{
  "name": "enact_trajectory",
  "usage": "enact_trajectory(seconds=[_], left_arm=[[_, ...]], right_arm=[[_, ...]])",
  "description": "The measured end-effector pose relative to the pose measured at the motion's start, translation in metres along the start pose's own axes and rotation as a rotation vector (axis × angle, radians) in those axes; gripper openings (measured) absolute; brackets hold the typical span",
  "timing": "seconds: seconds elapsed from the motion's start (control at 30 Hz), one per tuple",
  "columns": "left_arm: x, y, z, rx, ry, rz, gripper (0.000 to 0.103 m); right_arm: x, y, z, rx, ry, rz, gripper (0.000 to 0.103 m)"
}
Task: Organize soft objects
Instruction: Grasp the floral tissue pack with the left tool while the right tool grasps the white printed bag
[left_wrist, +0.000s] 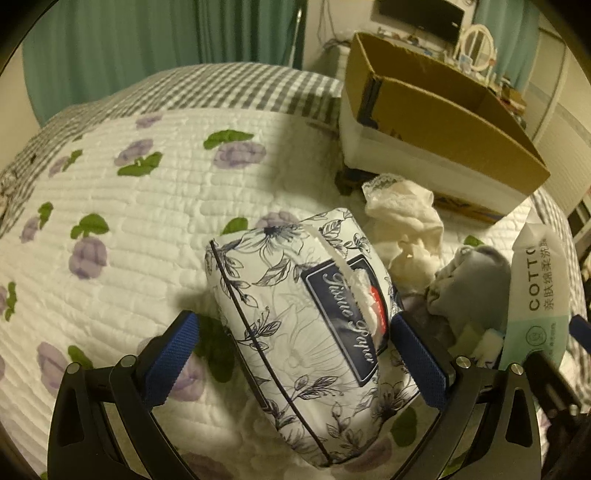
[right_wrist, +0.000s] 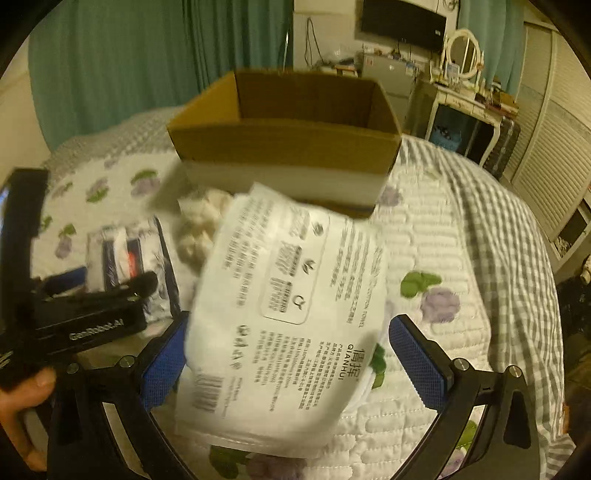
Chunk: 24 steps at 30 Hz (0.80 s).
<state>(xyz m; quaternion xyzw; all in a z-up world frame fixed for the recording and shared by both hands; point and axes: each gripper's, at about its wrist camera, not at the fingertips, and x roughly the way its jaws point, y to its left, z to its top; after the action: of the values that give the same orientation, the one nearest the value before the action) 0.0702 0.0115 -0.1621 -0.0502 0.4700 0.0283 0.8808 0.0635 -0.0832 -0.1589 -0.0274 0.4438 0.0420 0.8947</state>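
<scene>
A floral tissue pack (left_wrist: 295, 325) lies on the quilted bed (left_wrist: 129, 221) between the spread fingers of my left gripper (left_wrist: 295, 356), which is open; a gap shows at the left pad. A white cotton-towel pack (right_wrist: 284, 314), label side up and blurred, sits tilted between the fingers of my right gripper (right_wrist: 291, 360). Those fingers are spread wide, the left pad against the pack and a slim gap at the right. The same pack (left_wrist: 535, 288) stands at the right in the left wrist view. A cardboard box (right_wrist: 288, 147) sits open just beyond.
A crumpled white cloth (left_wrist: 406, 218) and a grey cloth (left_wrist: 469, 280) lie between the tissue pack and the box (left_wrist: 443, 122). A hand (right_wrist: 22, 398) holds the left gripper's black body (right_wrist: 85, 325). A dresser with a mirror (right_wrist: 465, 48) stands behind the bed.
</scene>
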Motion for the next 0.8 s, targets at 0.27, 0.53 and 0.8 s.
enact_trajectory(seconds=[0.27, 0.53, 0.8], left_arm=[[0.011, -0.004, 0.003, 0.025, 0.031, -0.056, 0.103], [-0.007, -0.011, 0.001, 0.051, -0.003, -0.149, 0.06], [-0.018, -0.013, 0.002, 0.074, -0.058, -0.138, 0.057]], right_arm=[[0.007, -0.007, -0.002, 0.025, 0.03, -0.012, 0.092], [-0.002, 0.001, 0.0, 0.003, 0.016, 0.012, 0.042], [-0.023, -0.002, 0.003, 0.03, -0.041, 0.017, 0.031]])
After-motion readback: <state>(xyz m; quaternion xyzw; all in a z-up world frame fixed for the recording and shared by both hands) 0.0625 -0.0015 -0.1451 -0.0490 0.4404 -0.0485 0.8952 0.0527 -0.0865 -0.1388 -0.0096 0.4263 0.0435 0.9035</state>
